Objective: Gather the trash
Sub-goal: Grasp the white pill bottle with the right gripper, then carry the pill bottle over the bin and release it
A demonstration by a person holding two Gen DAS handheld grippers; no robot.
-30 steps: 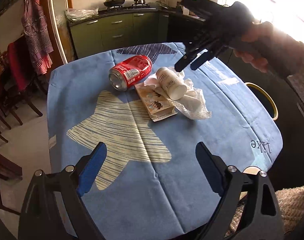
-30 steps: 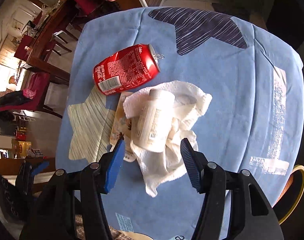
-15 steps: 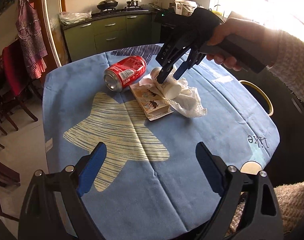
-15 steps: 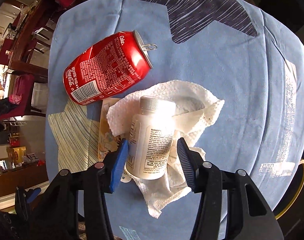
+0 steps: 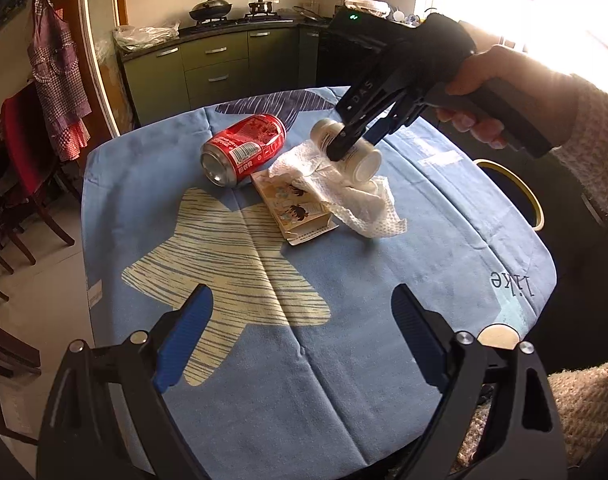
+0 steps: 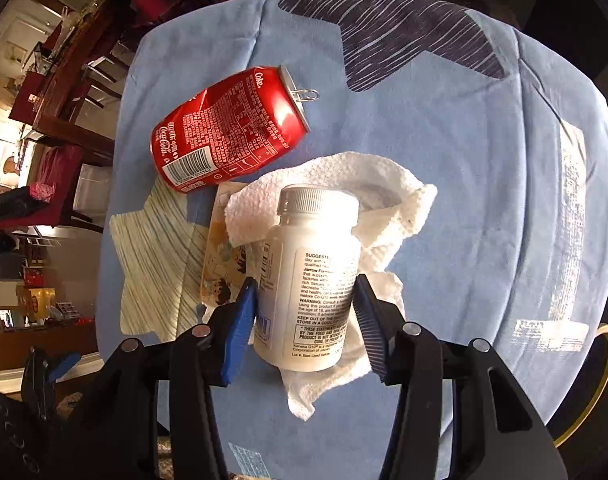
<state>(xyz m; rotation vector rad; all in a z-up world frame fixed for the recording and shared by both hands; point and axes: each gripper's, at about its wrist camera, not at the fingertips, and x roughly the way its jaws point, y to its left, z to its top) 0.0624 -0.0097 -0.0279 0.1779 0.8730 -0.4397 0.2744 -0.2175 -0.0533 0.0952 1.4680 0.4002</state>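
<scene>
One bottle (image 6: 312, 276) sits on one tissue (image 6: 392, 216), gripped by the right claw (image 6: 306, 314), whose jaws have just been closing. One can (image 6: 228, 128) and one carton (image 5: 296, 208) lie beside it on the desk (image 5: 384, 300). The left claw (image 5: 304, 328) hangs wide, empty.

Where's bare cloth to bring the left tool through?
Free: the near cloth over the cream star, and right toward the "like" print. Crowded: can, carton, paper towel and bottle bunched mid-table.
</scene>
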